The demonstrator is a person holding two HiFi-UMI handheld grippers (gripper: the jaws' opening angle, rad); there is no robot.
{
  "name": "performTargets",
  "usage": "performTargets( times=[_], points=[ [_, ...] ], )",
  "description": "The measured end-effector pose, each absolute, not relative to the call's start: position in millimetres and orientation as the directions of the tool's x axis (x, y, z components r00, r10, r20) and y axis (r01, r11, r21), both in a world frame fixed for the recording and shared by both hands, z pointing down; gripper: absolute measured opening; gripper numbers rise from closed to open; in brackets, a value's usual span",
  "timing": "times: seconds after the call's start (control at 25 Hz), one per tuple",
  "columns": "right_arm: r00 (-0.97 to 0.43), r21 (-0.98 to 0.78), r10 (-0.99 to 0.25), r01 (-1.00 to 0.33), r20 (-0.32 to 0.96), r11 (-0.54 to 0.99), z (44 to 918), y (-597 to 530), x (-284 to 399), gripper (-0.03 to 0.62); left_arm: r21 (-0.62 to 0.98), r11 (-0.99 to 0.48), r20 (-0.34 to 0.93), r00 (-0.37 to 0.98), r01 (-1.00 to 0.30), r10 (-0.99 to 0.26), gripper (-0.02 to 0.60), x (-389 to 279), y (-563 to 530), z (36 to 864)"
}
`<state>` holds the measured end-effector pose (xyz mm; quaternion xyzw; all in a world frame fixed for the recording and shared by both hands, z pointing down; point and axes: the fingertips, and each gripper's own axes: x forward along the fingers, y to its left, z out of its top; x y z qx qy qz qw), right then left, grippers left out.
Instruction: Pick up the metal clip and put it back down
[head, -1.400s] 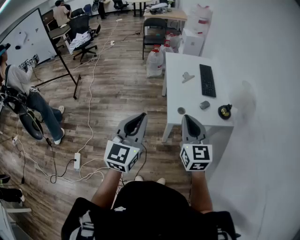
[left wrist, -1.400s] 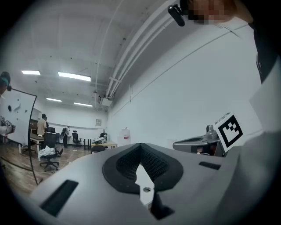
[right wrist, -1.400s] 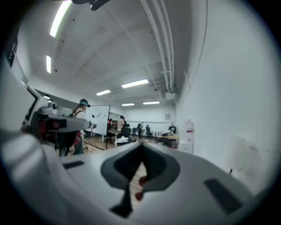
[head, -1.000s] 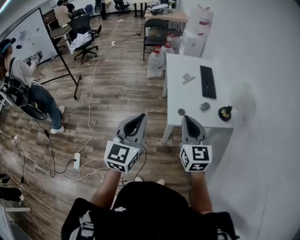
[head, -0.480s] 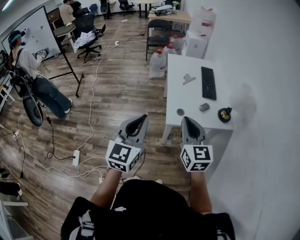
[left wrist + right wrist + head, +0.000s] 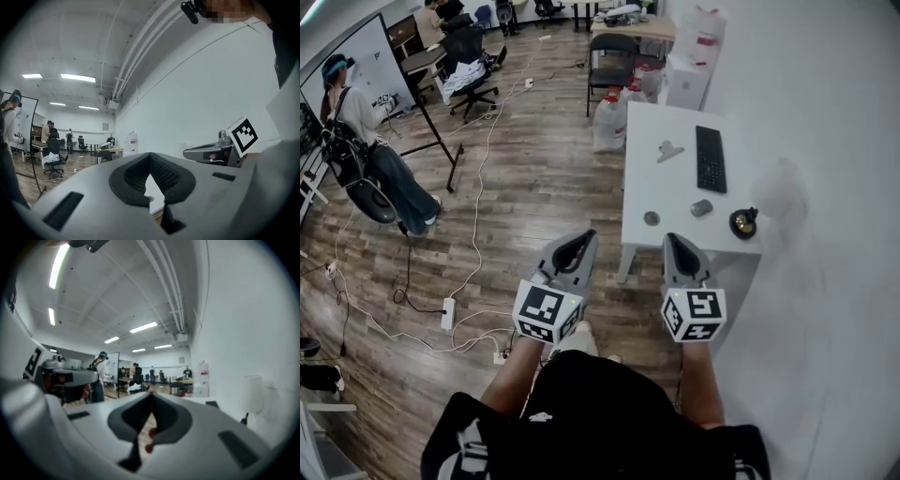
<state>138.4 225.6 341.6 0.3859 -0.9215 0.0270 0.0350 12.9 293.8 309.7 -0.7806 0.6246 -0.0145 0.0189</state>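
Note:
The metal clip [image 6: 669, 149] lies on the far left part of the white table [image 6: 675, 192], well ahead of both grippers. My left gripper [image 6: 578, 236] hovers over the wooden floor, short of the table's near left corner, its jaws closed together and empty. My right gripper [image 6: 675, 240] is held just before the table's near edge, also shut with nothing in it. In the left gripper view the left gripper [image 6: 150, 156] shows its pads meeting at the tip. The right gripper [image 6: 151, 395] looks the same in the right gripper view.
On the table lie a black keyboard [image 6: 710, 158], a grey mouse [image 6: 701, 207], a small round disc [image 6: 651, 217] and a black round object [image 6: 742, 223]. The white wall [image 6: 825, 187] bounds the right. Cables and a power strip [image 6: 450, 313] cross the floor; a person [image 6: 370, 155] stands far left.
The table has shifted a little left and nearer in the head view as I approach. Both grippers keep their pose, still shut. The person at far left has walked further in.

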Motion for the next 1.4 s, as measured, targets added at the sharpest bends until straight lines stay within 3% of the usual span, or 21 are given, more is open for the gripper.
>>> performTargets(
  times=[0.44, 1.4],
  points=[
    [-0.689, 0.0, -0.718, -0.722, 0.098, 0.692, 344, 184, 134, 0.034, -0.05, -0.246, -0.012, 0.247, -0.968, -0.969, 0.025, 11, 247, 311],
    [-0.623, -0.01, -0.764, -0.776, 0.168, 0.631, 356, -39, 34, 0.034, -0.008, -0.339, 0.015, 0.338, -0.941, -0.941, 0.025, -88, 10, 315]
  ],
)
